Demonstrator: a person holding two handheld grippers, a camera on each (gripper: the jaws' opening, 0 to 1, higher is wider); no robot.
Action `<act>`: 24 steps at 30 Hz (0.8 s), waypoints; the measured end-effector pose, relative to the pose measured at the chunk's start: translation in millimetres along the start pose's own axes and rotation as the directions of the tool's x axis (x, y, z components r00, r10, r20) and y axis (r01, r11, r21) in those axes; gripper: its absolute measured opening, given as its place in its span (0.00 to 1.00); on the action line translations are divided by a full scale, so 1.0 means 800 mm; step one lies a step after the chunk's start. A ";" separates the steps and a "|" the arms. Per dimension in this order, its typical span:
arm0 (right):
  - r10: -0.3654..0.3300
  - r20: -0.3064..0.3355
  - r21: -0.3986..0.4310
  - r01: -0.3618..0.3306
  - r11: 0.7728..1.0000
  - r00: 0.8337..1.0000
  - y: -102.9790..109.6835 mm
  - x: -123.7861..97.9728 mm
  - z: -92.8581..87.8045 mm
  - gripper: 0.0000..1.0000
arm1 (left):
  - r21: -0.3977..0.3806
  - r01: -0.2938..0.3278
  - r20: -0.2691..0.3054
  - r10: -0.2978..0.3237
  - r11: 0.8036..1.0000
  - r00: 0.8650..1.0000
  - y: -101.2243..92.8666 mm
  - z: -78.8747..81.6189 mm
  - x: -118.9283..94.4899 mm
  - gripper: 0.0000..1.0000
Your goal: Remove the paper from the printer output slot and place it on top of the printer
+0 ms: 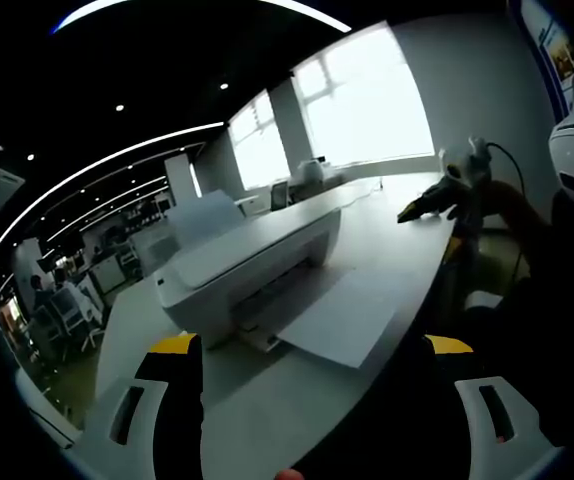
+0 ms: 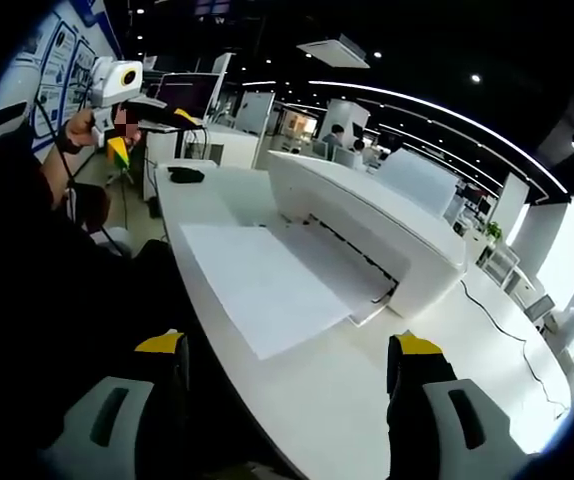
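Observation:
A white printer (image 1: pixel 252 258) (image 2: pixel 367 215) stands on a long white table (image 1: pixel 392 225) (image 2: pixel 357 410). One sheet of white paper (image 1: pixel 339 320) (image 2: pixel 257 280) lies flat from its output slot out over the table. My left gripper (image 1: pixel 312 405) is open with nothing between its yellow-tipped jaws, held short of the sheet's near edge. In the right gripper view my right gripper (image 2: pixel 287 390) is open too, a little back from the paper's corner. Each gripper also shows small in the other's view, the left one (image 2: pixel 157 112) and the right one (image 1: pixel 422 208), both off to the side of the printer.
The printer's rear paper support (image 1: pixel 205 215) (image 2: pixel 422 180) stands up behind it. A small black object (image 2: pixel 185 175) lies on the table end. A thin cable (image 2: pixel 512 335) runs over the table. The person's dark clothing (image 2: pixel 57 280) is at the table edge. Desks and chairs (image 1: pixel 67 300) stand behind.

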State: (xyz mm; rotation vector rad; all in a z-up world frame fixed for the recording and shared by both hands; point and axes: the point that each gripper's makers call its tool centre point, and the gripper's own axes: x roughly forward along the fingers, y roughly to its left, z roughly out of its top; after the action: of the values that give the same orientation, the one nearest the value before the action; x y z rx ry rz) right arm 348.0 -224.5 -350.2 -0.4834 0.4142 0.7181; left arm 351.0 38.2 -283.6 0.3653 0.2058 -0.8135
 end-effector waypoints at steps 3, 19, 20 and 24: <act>0.001 0.000 -0.001 -0.001 1.000 1.000 0.001 0.000 0.000 0.76 | 0.000 -0.001 -0.001 0.001 1.000 1.000 0.000 0.000 0.000 0.92; 0.002 0.000 -0.002 -0.002 1.000 1.000 0.000 0.000 0.001 0.76 | 0.004 -0.002 0.001 0.002 1.000 1.000 0.000 0.001 -0.001 0.92; -0.001 0.000 -0.002 0.001 1.000 1.000 -0.001 0.000 0.000 0.76 | 0.005 -0.001 0.001 0.001 1.000 1.000 0.000 0.001 -0.001 0.92; 0.001 0.000 -0.002 -0.001 1.000 1.000 0.000 0.000 0.001 0.76 | 0.005 -0.003 0.002 0.003 1.000 1.000 0.000 0.002 -0.001 0.92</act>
State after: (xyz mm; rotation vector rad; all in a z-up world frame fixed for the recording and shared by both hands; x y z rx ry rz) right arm 348.4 -224.1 -349.8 -0.4855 0.4135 0.7196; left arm 350.4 38.4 -281.7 0.3697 0.2011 -0.8111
